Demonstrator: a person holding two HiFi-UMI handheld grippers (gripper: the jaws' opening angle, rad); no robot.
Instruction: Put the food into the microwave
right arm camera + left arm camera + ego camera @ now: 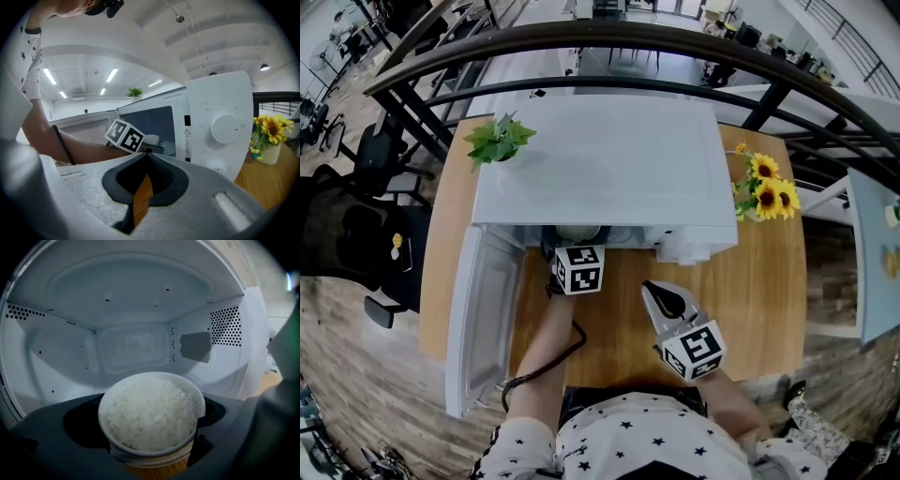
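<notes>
A white bowl of rice [151, 412] sits between the dark jaws of my left gripper [151, 430], which is shut on it. The bowl hangs just above the wooden table at the mouth of the white microwave [600, 159], with the empty cavity [131, 348] straight ahead. In the head view my left gripper [573, 247] reaches under the microwave's front edge and the bowl [577, 232] barely shows. My right gripper [656, 291] hovers over the table in front of the microwave, shut and empty. Its jaws [146, 157] meet at the tips.
The microwave door [483, 309] stands wide open to the left. The control panel with two knobs [225, 126] is on the right of the cavity. A green plant [499, 141] and a vase of sunflowers [766, 192] flank the microwave. A black chair [356, 225] stands left of the table [759, 300].
</notes>
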